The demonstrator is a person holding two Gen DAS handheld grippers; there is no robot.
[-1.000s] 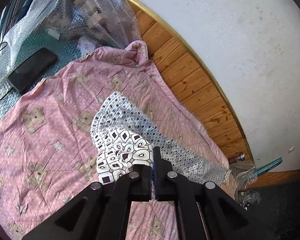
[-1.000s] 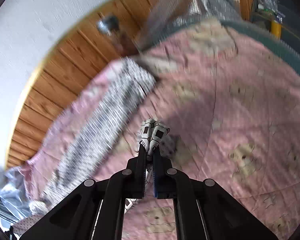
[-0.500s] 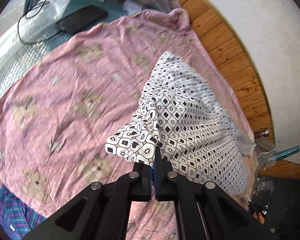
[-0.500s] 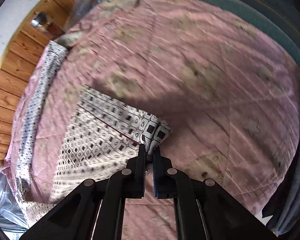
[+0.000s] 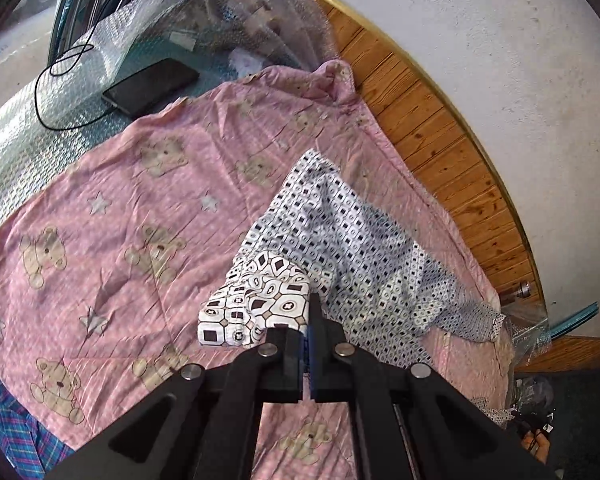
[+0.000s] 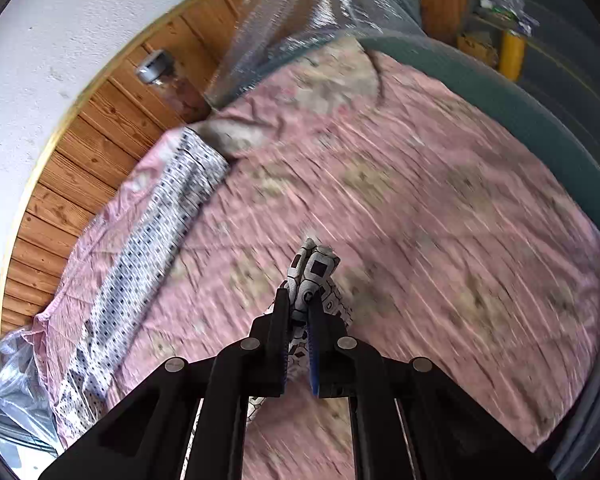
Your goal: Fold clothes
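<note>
since half a second ago both my grippers have swung back toward the wooden wall, and the patterned garment, then spread wide under the right one, now trails away in a long strip. my left gripper (image 5: 309,330) has its jaws pressed together on a bunched corner of the black-and-white patterned garment (image 5: 352,240), which bulges out just left of the tips. from there the cloth rises in a peak and drapes off to the right, its far end lying near the wood panelling (image 5: 440,128). my right gripper (image 6: 300,312) has its jaws nearly closed on another bunched bit of the same garment (image 6: 314,268), a small wad poking out above the tips; that view is blurred. the rest of the garment runs along the wall side of the bed as a narrow band. all of it lies on the pink teddy-bear bedsheet (image 5: 112,216). beyond the sheet, on bubble wrap (image 5: 112,40), a dark phone (image 5: 150,86) rests with a black cable (image 5: 50,80) looping beside it. a plaid cloth (image 5: 16,432) shows at the lower left edge.
</note>
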